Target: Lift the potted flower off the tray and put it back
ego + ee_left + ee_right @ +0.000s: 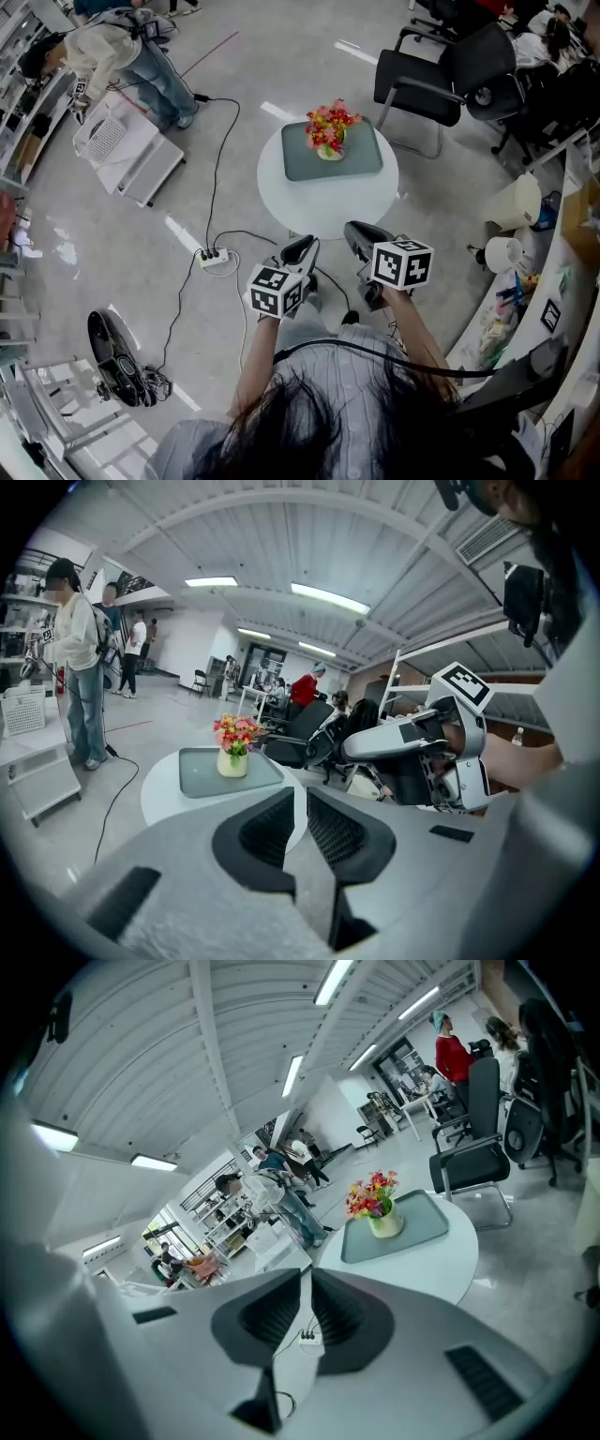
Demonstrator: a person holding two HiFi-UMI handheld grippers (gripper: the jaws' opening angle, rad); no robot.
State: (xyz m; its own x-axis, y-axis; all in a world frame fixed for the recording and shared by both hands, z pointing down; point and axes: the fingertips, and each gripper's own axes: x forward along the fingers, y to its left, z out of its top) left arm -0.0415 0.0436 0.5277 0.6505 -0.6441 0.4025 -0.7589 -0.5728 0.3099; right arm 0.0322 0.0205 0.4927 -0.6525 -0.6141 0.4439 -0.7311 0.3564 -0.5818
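left tool (302,250) beside right tool (362,236), closed

tray (364,161): is looking matt plastic
pot (330,151): is looking glazed
table (323,211): is showing smooth gloss
floor (281,56): is reflecting lights, polished

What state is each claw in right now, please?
Left claw: closed, holding nothing.
Right claw: closed, holding nothing.
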